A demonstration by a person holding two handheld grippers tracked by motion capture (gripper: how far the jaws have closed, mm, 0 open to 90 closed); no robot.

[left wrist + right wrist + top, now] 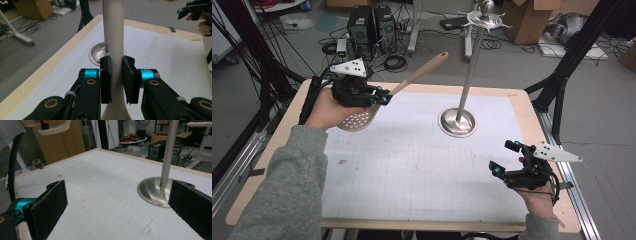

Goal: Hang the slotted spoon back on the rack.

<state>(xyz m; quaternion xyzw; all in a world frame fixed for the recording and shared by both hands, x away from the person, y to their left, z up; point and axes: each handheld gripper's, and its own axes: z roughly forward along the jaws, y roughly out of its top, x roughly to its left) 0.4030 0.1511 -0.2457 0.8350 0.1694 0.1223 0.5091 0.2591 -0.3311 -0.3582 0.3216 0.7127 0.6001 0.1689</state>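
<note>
A person's left gripper [382, 96] clamps the handle of a pale slotted spoon [377, 105] and holds it in the air above the far left corner of the white gridded mat [422, 170], the perforated bowl hanging low beside the hand and the long handle angling up toward the steel utensil stand [464, 95]. Seen along the left gripper's own jaws, the black pads press on the handle from both sides just above the point where it flares into the bowl, with the stand's pole and round base right behind it. The right gripper [507, 157] waits near the right edge of the wooden table [532, 115], jaws spread wide with nothing between them. The spoon looks light and stiff, likely plastic or smooth wood, so weight should be no trouble; the smooth, rounded handle is the concern, since it could twist or slide between flat pads. Holding low near the bowl keeps the heavier end close to the jaws, but leaves a long free end that would swing widely with any wrist turn. The hooks at the stand's top [484, 20] look small, so hanging the spoon there would call for a steady hand.
</note>
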